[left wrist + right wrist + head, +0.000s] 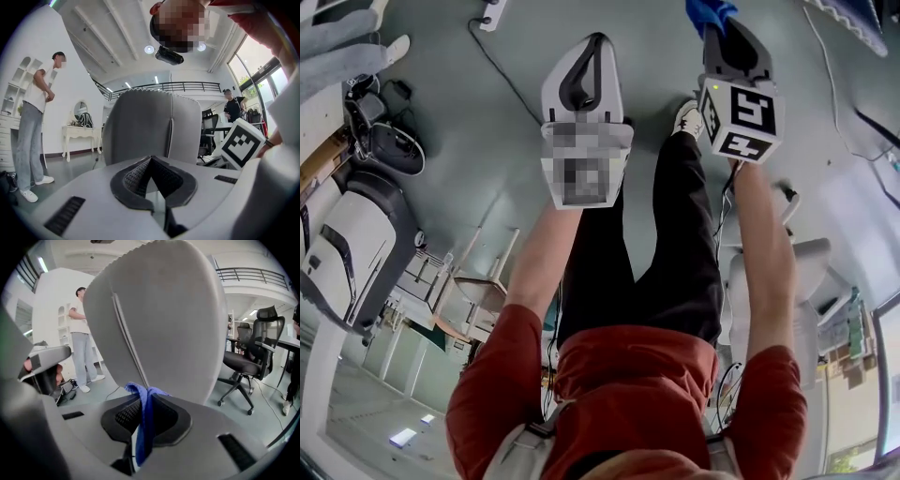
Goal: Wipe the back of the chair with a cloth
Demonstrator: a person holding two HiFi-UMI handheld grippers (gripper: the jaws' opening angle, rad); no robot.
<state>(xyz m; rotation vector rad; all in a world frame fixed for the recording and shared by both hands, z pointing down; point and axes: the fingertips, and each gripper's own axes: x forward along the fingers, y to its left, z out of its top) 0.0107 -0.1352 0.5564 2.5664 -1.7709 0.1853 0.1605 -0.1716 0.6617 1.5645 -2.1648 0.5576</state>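
Our right claw [146, 397] is clamped on the blue cloth [142, 427] close to the grey chair back [164, 319], while our left claw [151, 163] faces it, jaws together, empty.

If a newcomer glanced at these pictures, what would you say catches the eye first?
The bright blue cloth stands out, pinched in the shut jaws of the right hand-held gripper, right before the big grey chair back that fills that gripper's view. The left hand-held gripper is shut on nothing and faces the same chair back; a person in a white shirt stands at the left of its view.
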